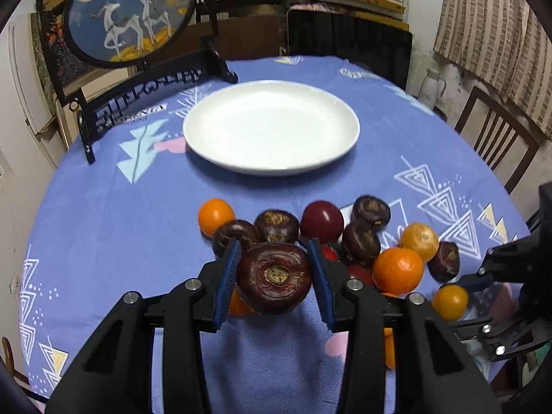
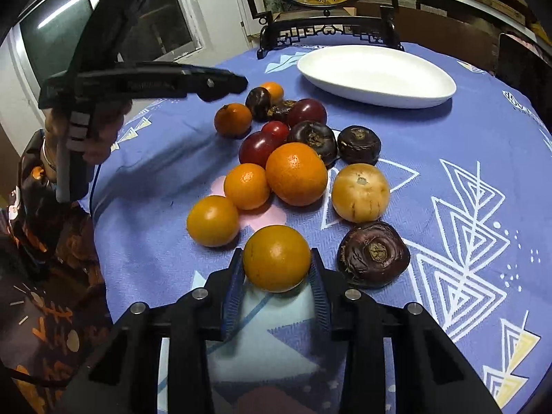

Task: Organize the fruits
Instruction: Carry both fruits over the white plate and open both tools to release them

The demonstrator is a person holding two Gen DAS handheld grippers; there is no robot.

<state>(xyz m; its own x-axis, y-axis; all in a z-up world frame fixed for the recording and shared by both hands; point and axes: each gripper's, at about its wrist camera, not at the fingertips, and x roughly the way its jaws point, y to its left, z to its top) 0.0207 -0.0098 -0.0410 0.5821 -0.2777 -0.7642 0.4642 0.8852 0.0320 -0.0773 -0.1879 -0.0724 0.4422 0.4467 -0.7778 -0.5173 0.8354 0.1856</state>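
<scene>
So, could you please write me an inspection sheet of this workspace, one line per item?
Surface: round table under a blue patterned cloth.
Job's things: empty white plate; mixed fruit pile of orange, red and dark pieces lying before it.
Clutter: nothing seen.
Grippers: left gripper shut on a dark water chestnut; right gripper shut on an orange fruit.
Cables: nothing seen.
Surroundings: deer screen, wooden chair, shelves.

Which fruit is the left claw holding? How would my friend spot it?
Find the white plate on the blue tablecloth; the fruit pile lies nearer you. The left claw pinches a dark brown water chestnut, lifted above its neighbours.
</scene>
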